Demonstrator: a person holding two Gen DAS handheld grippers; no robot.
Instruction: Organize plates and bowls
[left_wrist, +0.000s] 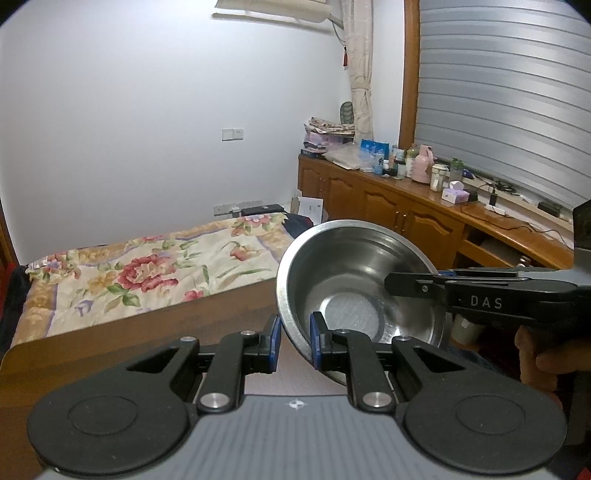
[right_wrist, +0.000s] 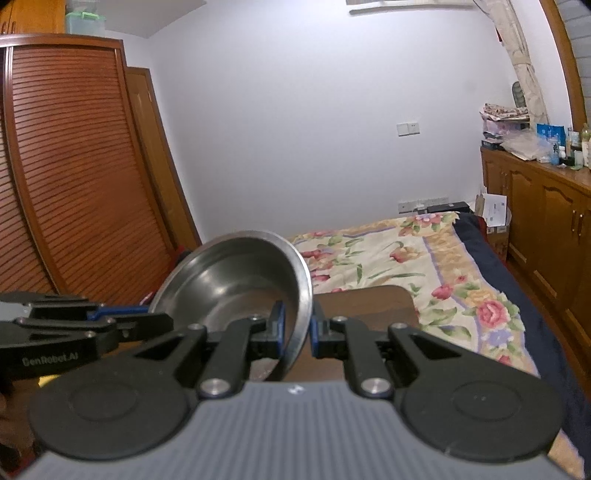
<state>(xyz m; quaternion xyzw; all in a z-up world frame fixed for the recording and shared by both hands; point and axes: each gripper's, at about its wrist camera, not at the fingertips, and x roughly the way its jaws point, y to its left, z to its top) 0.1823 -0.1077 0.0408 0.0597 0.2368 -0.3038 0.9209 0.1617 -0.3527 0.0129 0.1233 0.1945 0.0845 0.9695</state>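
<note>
Held aloft and tilted: round stainless-steel bowl (left_wrist: 354, 280), smooth brushed wall, flat bottom, thin rolled rim. Left gripper (left_wrist: 293, 341) narrowed around the near rim, blue pads either side, contact hard to confirm. Right gripper (right_wrist: 297, 328) likewise pinching the rim edge, one pad inside, one outside. Behind, floral quilted bed (right_wrist: 406, 258), louvred wooden wardrobe (right_wrist: 74, 166).

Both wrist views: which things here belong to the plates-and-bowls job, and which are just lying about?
Part of the job:
- steel bowl, tilted, lifted off any surface
- left tongs, straddling its rim
- right tongs, straddling its opposite rim

Just lying about:
- floral bedspread
- bottles on the wooden sideboard
- louvred wardrobe
</note>
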